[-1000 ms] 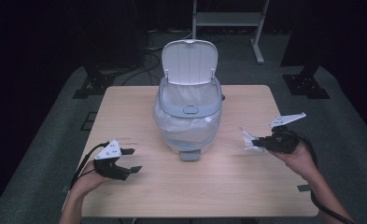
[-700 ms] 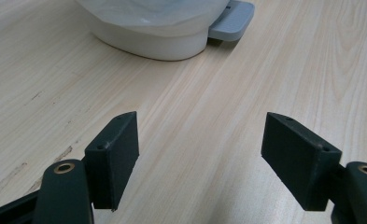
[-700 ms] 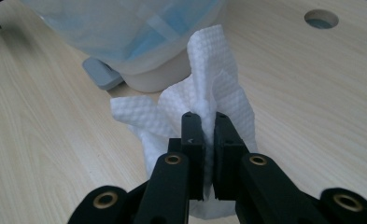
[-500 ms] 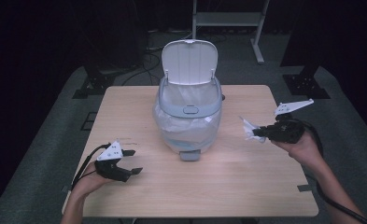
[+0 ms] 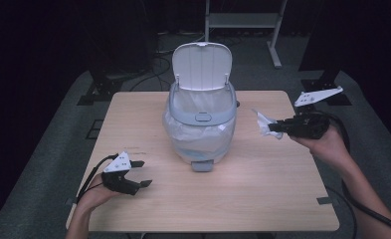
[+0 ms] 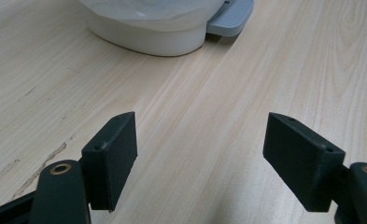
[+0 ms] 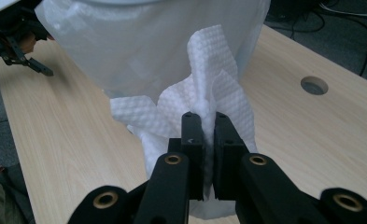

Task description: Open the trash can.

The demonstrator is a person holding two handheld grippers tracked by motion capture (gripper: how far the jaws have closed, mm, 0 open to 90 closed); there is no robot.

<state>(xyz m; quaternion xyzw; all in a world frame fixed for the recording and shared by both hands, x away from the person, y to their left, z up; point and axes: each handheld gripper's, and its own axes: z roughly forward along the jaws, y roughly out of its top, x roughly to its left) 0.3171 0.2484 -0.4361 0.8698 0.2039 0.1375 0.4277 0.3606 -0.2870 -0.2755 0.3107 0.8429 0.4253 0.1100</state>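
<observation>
A white pedal bin point(image 5: 201, 122) with its lid up and a clear liner stands at the table's middle. My right gripper point(image 5: 277, 127) is shut on a crumpled white paper towel point(image 5: 263, 124) and holds it above the table, just right of the bin. In the right gripper view the paper towel point(image 7: 204, 100) sticks up from between the closed jaws, with the bin's liner point(image 7: 144, 42) right behind it. My left gripper point(image 5: 142, 174) rests open on the table near the front left corner. Its jaws point toward the bin's base point(image 6: 148, 35) and pedal point(image 6: 230, 14), with nothing between them.
The wooden table point(image 5: 233, 199) has a round cable hole point(image 7: 314, 85) near the bin. Black cables trail from both grippers off the table's edges. A metal stand point(image 5: 243, 20) and dark equipment bases stand on the floor beyond the table.
My right gripper has risen and moved toward the back and the bin with the paper towel in it. The left gripper has stayed where it was, open.
</observation>
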